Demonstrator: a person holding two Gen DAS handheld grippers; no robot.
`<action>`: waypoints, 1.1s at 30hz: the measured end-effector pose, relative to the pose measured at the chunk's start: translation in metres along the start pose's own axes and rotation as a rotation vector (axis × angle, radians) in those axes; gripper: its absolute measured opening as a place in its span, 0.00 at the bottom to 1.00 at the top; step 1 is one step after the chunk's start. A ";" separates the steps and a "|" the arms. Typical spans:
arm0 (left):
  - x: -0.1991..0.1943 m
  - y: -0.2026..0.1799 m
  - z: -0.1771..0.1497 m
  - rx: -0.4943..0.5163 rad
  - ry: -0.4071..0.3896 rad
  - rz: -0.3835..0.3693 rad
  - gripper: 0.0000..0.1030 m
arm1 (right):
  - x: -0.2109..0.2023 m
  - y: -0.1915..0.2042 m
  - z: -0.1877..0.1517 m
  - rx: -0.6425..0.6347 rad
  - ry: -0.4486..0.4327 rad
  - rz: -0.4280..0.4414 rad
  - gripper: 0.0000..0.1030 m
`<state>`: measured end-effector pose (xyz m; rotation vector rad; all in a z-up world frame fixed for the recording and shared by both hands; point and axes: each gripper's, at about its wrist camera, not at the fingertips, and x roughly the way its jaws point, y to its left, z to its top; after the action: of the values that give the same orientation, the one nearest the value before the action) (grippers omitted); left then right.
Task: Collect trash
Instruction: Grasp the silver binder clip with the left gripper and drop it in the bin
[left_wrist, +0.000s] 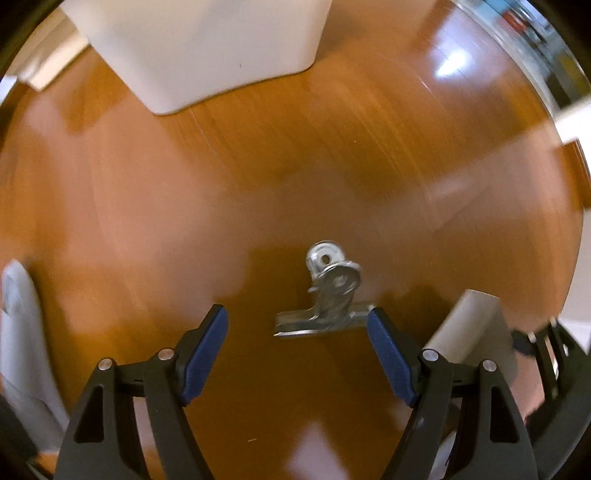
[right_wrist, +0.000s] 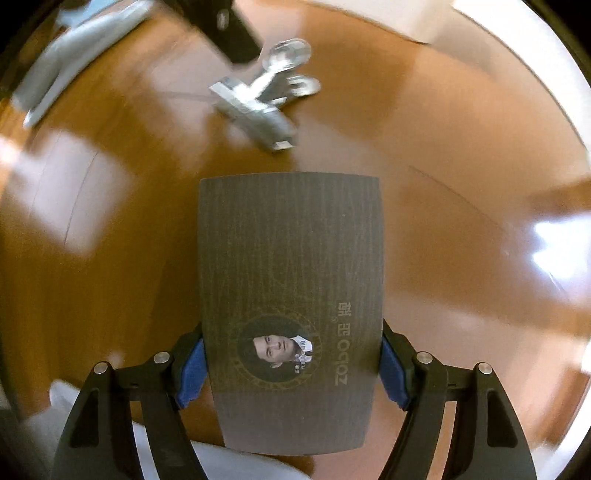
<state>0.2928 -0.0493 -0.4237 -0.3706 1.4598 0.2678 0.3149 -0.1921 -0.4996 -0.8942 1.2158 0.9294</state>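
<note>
White bin (left_wrist: 207, 48) cut off at top edge; metal clip (right_wrist: 266, 96) motion-blurred (table (right_wrist: 461, 229) too).

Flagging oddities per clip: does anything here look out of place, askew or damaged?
Only the metal bulldog clip stands out: it lies loose on the wooden table, an office item rather than obvious trash. The right gripper holds a dark box squarely; no damage or spill shows.

A shiny silver metal clip (left_wrist: 323, 295) lies flat on the brown wooden surface (left_wrist: 258, 177), with its round handles pointing away. A flat dark box (right_wrist: 291, 306) with a small picture of a man's face and the word "ZOBO" is pinched between the right tongs (right_wrist: 291, 363), above the surface.
</note>
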 end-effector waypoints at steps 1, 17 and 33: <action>0.004 -0.002 0.001 -0.006 0.004 0.000 0.75 | -0.002 -0.005 -0.003 0.038 -0.007 -0.010 0.75; 0.009 -0.022 0.008 0.051 -0.006 -0.083 0.25 | -0.007 -0.026 -0.018 0.211 -0.084 -0.013 0.76; -0.314 -0.008 0.143 0.263 -0.724 -0.076 0.25 | -0.066 -0.040 0.013 0.383 -0.283 -0.005 0.76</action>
<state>0.3964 0.0157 -0.1012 -0.0917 0.7513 0.1229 0.3496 -0.2013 -0.4297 -0.4436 1.0950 0.7546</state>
